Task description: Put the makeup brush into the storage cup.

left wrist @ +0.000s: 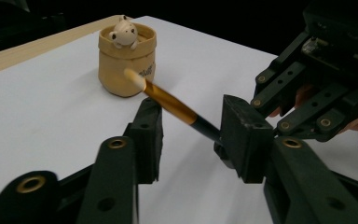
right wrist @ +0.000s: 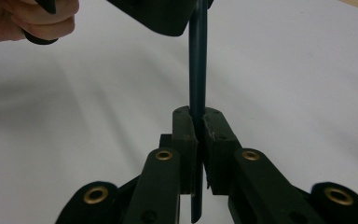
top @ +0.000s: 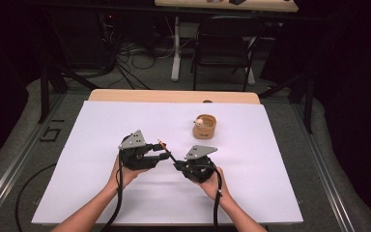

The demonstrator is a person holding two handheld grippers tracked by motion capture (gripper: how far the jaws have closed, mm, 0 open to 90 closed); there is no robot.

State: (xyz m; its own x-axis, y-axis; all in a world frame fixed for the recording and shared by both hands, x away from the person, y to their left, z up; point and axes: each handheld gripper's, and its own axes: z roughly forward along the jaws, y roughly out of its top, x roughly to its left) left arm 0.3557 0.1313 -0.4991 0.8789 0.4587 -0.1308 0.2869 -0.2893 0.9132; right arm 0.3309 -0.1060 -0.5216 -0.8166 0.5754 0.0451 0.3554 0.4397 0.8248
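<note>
High view shows both grippers meeting low over the white bench [top: 101, 193], a paintbrush [top: 165, 149] bridging them. Right gripper [right wrist: 199, 122] is clamped on the dark handle, steadying it so the left gripper [left wrist: 191, 135] (jaws apart, not yet pressing) can take the shaft. Its bristle tip points toward the tan holder [left wrist: 127, 60], probably the brush's destination.

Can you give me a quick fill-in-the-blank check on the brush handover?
1. The right gripper is shut on the ____ of the brush.
2. The left gripper jaws stand ____ around the brush.
3. The brush's pale tip points toward the tan ____.
4. Everything sits on a ____ sheet.

Missing: handle; open; pot; white
</note>
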